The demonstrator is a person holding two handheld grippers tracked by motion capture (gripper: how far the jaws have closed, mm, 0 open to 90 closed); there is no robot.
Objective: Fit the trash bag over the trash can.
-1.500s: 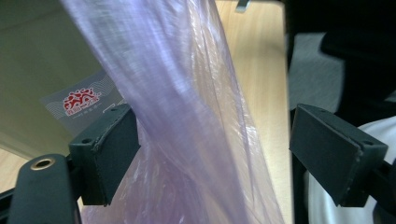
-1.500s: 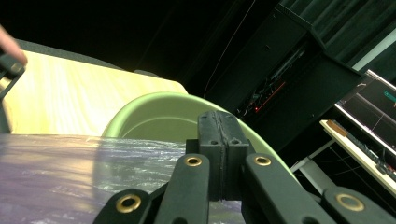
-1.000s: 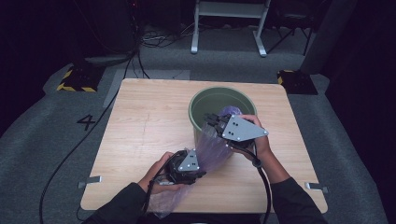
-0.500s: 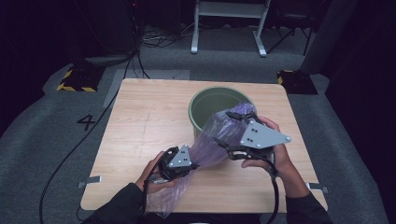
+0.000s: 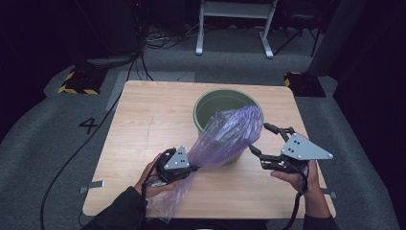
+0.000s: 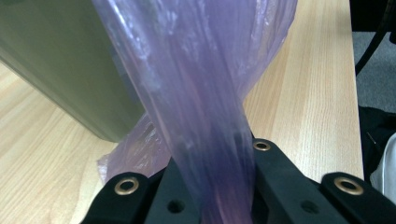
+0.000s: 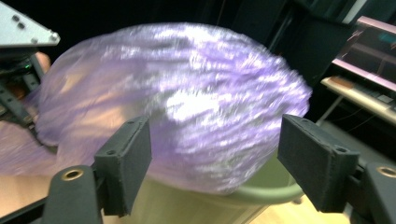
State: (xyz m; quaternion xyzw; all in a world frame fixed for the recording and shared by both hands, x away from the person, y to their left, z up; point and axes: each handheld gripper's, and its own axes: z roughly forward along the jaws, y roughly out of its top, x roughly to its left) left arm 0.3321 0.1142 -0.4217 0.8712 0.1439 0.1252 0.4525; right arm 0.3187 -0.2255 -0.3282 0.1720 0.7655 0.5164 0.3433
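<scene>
Purple bag (image 5: 225,136) | long axis: left gripper (image 5: 179,165) to bin (image 5: 210,103) | upper end apparently billowed

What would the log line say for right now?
left gripper: shut on purple bag | right gripper: open, just let go | bag end over green bin

Thin, translucent purple plastic bag (image 5: 225,139), crinkled and glossy, stretched diagonally across the lower middle of the high view. Upper end puffed out over the rim of the green bucket (image 5: 210,103) at centre; lower end twisted narrow, loose tail trailing toward the bottom edge.
</scene>
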